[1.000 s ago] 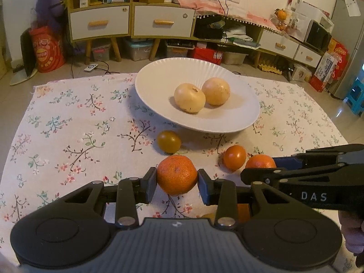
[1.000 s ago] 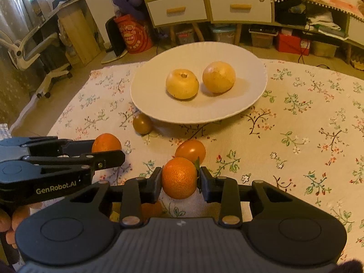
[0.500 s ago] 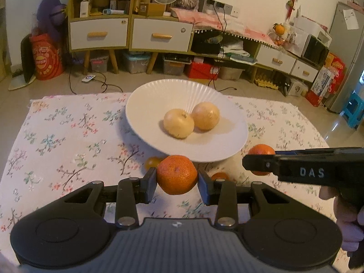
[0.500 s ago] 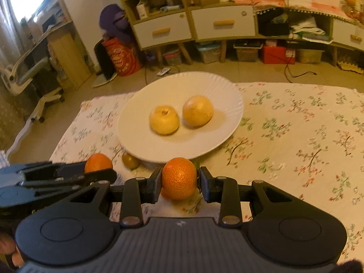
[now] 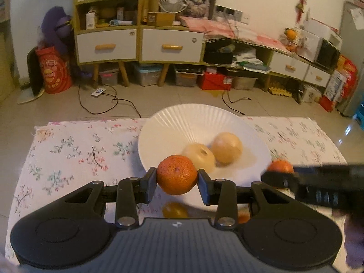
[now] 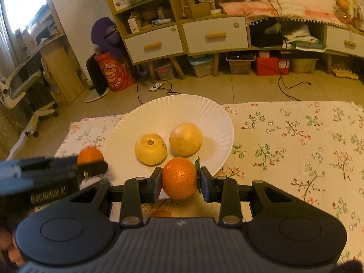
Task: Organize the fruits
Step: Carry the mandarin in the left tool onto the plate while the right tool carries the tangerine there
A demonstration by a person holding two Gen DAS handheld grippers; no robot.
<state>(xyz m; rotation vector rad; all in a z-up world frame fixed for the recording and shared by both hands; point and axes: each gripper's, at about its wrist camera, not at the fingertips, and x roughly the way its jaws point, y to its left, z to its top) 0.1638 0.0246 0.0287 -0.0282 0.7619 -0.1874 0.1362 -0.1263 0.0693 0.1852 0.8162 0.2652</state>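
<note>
My left gripper (image 5: 177,180) is shut on an orange mandarin (image 5: 177,174), held in the air at the near left rim of the white ribbed plate (image 5: 193,118). My right gripper (image 6: 179,180) is shut on a second mandarin (image 6: 179,178) with a small green leaf, over the plate's near rim (image 6: 173,104). Two pale yellow pears (image 6: 150,149) (image 6: 186,139) lie side by side in the plate. Each gripper shows blurred in the other's view, the right one (image 5: 273,176) with its mandarin (image 5: 280,165), the left one (image 6: 95,167) with its mandarin (image 6: 89,155).
A floral tablecloth (image 6: 295,141) covers the low table. Two small fruits (image 5: 174,209) (image 5: 243,217) lie on the cloth below my left gripper, partly hidden; one (image 6: 160,213) peeks out under the right. Cabinets with drawers (image 5: 170,45), boxes and cables stand on the floor beyond.
Both grippers have lifted their mandarins off the cloth and carried them forward to the plate's near rim. The loose fruits on the cloth have slid down out of sight behind the grippers.
</note>
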